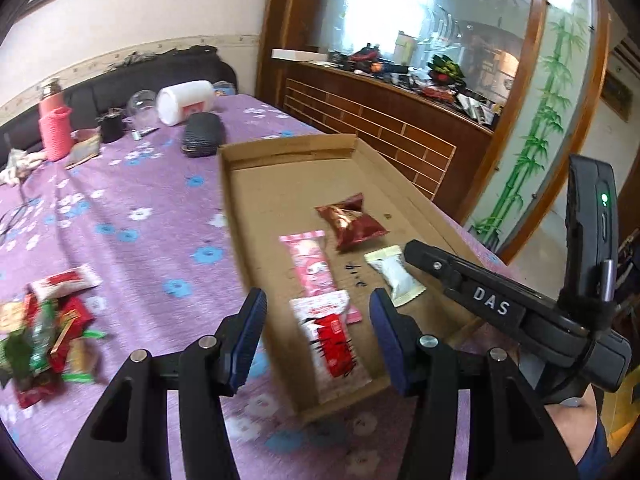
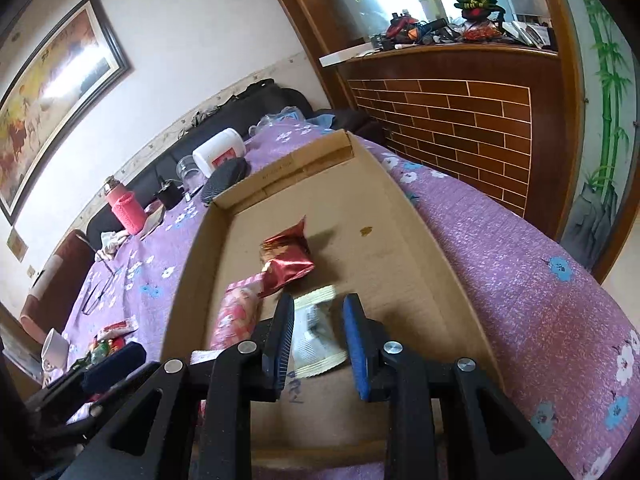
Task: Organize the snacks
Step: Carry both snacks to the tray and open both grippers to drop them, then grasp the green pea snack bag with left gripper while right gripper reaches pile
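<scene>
A shallow cardboard tray [image 1: 248, 208] lies on the purple flowered tablecloth [image 1: 132, 208]. It holds a red foil packet [image 1: 352, 222], a pink packet [image 1: 310, 262], a white packet with gold ends [image 1: 394, 278] and a red-and-white packet [image 1: 332, 340]. My left gripper [image 1: 318, 294] hovers open over the tray's near end. The red-and-white packet lies flat below the gap, and neither pad touches it. My right gripper [image 2: 318, 298] reaches in from the right. Its jaws stand narrow, shut on the white packet [image 2: 316, 332], low over the tray floor [image 2: 392, 264]. A pile of loose snacks [image 1: 44, 340] sits on the cloth at the left.
At the far end of the table stand a pink bottle [image 1: 54, 128], a clear glass [image 1: 142, 108], a tipped white jar [image 1: 186, 100] and a black case [image 1: 202, 134]. A wooden counter [image 1: 380, 124] with clutter runs along the right, beyond the tray.
</scene>
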A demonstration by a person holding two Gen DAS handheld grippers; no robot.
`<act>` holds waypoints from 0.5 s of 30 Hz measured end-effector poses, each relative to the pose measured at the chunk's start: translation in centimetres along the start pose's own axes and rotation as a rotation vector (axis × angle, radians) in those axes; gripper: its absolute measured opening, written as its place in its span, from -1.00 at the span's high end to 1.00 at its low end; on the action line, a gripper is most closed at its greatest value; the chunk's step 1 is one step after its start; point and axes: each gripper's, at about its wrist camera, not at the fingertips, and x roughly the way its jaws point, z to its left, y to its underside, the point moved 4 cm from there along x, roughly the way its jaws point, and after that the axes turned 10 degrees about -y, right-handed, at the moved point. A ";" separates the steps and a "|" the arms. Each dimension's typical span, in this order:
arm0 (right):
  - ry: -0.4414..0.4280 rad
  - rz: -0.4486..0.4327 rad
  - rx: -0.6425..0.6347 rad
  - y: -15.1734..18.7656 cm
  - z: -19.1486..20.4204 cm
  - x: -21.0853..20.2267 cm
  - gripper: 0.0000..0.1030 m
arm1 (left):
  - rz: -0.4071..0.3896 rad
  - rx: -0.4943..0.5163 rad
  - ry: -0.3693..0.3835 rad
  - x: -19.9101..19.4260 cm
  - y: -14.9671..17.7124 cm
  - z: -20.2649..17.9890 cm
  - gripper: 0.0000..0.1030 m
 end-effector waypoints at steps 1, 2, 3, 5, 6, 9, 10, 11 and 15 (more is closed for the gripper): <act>-0.013 0.002 -0.004 0.0 0.6 -0.1 0.47 | 0.002 -0.008 -0.001 -0.4 0.0 0.4 -0.02; -0.021 0.004 -0.016 -0.1 1.3 -0.3 0.47 | 0.005 -0.016 -0.004 -0.8 -0.1 0.9 -0.02; -0.025 0.005 -0.026 -0.2 1.8 -0.4 0.47 | 0.007 -0.023 -0.016 -1.4 -0.2 1.7 -0.02; -0.048 0.015 -0.059 -0.2 3.5 -0.6 0.47 | -0.011 -0.034 -0.042 -2.7 -0.4 3.2 -0.02; -0.064 0.026 -0.073 -0.1 4.4 -0.5 0.45 | -0.022 -0.036 -0.054 -3.4 -0.5 3.9 -0.02; -0.124 0.069 -0.098 0.5 7.0 -0.1 0.30 | -0.059 -0.054 -0.100 -5.5 -0.7 6.9 -0.02; -0.137 0.084 -0.117 0.7 8.2 0.2 0.29 | -0.069 -0.067 -0.111 -6.1 -0.7 8.0 -0.02; -0.140 0.092 -0.130 1.0 8.8 0.4 0.29 | -0.079 -0.083 -0.125 -6.6 -0.7 9.2 -0.02; -0.196 0.170 -0.187 2.2 13.0 2.2 0.29 | -0.096 -0.161 -0.202 -8.1 -0.6 16.1 -0.02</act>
